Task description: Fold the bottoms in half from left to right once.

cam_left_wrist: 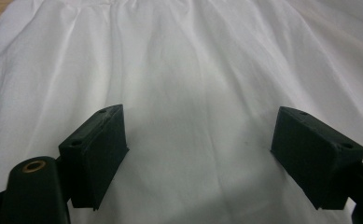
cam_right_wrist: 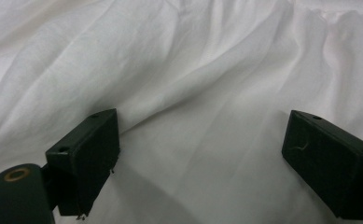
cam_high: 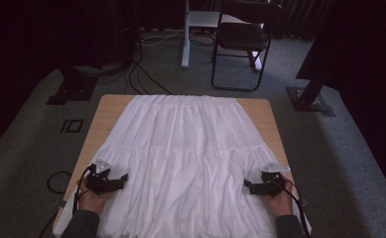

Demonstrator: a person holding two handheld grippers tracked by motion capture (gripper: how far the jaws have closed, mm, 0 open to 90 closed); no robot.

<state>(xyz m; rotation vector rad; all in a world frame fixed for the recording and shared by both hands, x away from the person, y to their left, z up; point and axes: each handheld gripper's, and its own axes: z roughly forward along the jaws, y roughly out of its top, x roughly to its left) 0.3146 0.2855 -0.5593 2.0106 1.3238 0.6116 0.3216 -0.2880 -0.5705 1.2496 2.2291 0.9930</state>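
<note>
The skirt (cam_high: 185, 153) lies flat over the table (cam_high: 108, 106), in the middle of the high view. The left gripper (cam_high: 123, 178) sits at lower left and the right gripper (cam_high: 249, 186) at lower right, both pointing inward over the cloth. Both have their jaws wide apart, holding nothing. The skirt's near hem is cut off at the bottom.

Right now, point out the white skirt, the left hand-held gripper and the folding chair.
white skirt (cam_high: 190, 144), high view, middle tier of cloth.
left hand-held gripper (cam_high: 125, 177), high view, between its fingertips.
folding chair (cam_high: 242, 35), high view, dark seat.
</note>
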